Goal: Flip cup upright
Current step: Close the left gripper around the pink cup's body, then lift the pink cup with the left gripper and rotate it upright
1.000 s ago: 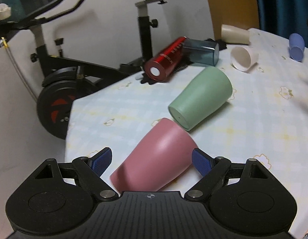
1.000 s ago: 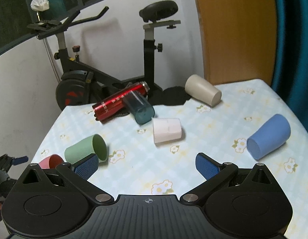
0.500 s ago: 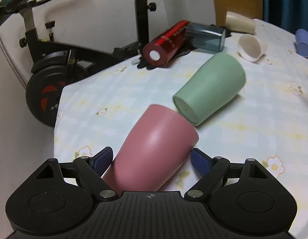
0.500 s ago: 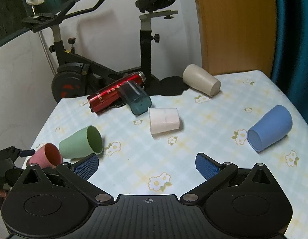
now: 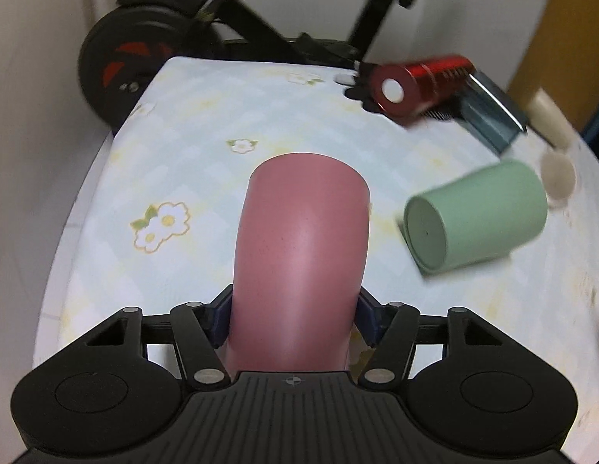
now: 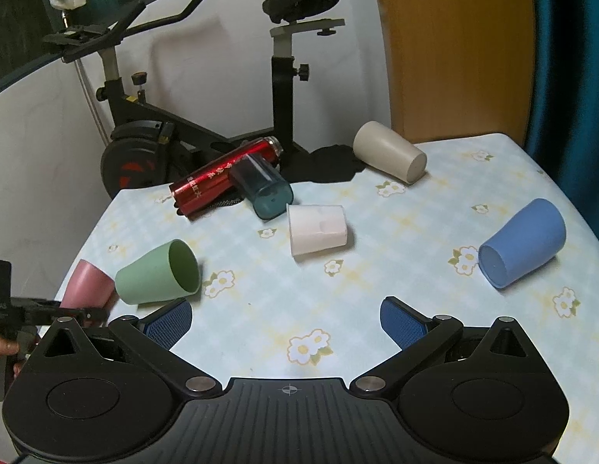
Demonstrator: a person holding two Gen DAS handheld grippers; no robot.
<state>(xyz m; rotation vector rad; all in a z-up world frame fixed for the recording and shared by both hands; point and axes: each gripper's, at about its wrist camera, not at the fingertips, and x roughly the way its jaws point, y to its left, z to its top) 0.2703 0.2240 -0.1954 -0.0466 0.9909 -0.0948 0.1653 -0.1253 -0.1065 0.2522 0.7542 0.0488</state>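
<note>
Now the left gripper (image 5: 293, 319) has closed in on the pink cup (image 5: 299, 255), which was loose between wide fingers a moment ago. Its blue fingers (image 5: 218, 319) press on both sides of the cup, near the wide end. The cup points away from the gripper, with its closed bottom at the far end. From the right wrist view the pink cup (image 6: 88, 284) is at the left edge of the table (image 6: 260, 309), tilted up, with the left gripper (image 6: 73, 311) on it.

The right gripper (image 6: 286, 321) hangs over the near edge of the table. Its fingers (image 6: 170, 319) are wide apart and hold nothing.

Just beside the pink cup lies the green cup (image 6: 158, 272) on its side, with its mouth facing the middle of the table. A white cup (image 6: 319, 230) lies in the middle of the table. A blue cup (image 6: 522, 241) lies on its side near the right edge.

Farther back, a red bottle (image 6: 226, 176) lies near the far left corner, and a dark teal cup (image 6: 260, 185) leans on it. A beige cup (image 6: 390, 156) lies on its side at the far edge. A black exercise bike (image 6: 152, 131) stands behind the table.
</note>
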